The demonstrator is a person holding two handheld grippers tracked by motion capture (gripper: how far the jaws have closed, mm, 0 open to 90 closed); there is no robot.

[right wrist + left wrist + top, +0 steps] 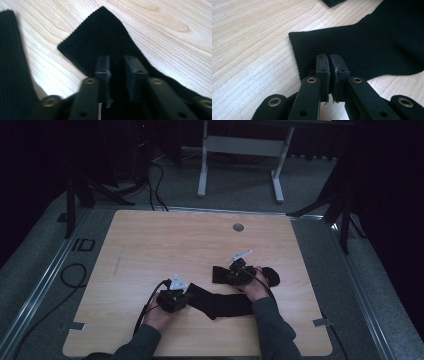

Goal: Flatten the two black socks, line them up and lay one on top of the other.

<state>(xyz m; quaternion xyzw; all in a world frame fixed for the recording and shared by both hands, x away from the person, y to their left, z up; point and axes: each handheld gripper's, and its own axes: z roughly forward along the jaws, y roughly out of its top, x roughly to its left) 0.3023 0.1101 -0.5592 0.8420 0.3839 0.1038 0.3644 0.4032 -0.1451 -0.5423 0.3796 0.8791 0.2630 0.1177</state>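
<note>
Pinching the ribbed cuff of one black sock (362, 47) with my left gripper (329, 62), I keep its jaws pressed together on the cuff's edge, so that end stays pinned flat on the counter (249, 50) while the rest of the sock runs away from the gripper toward my right hand. My right gripper (117, 67) is lowered onto a second sock (105, 37), whose cuff lies just ahead of the jaws; a narrow gap shows between them, the cloth lies under and between them, and I judge they are not yet biting. From above, the left gripper (172, 297) sits at the near end of the long sock (220, 302), and the right gripper (240, 270) sits over the other sock (220, 274) just beyond it. I read this as holding one sock steady while gathering its mate for pairing. No brand, label or writing is readable on either sock.
</note>
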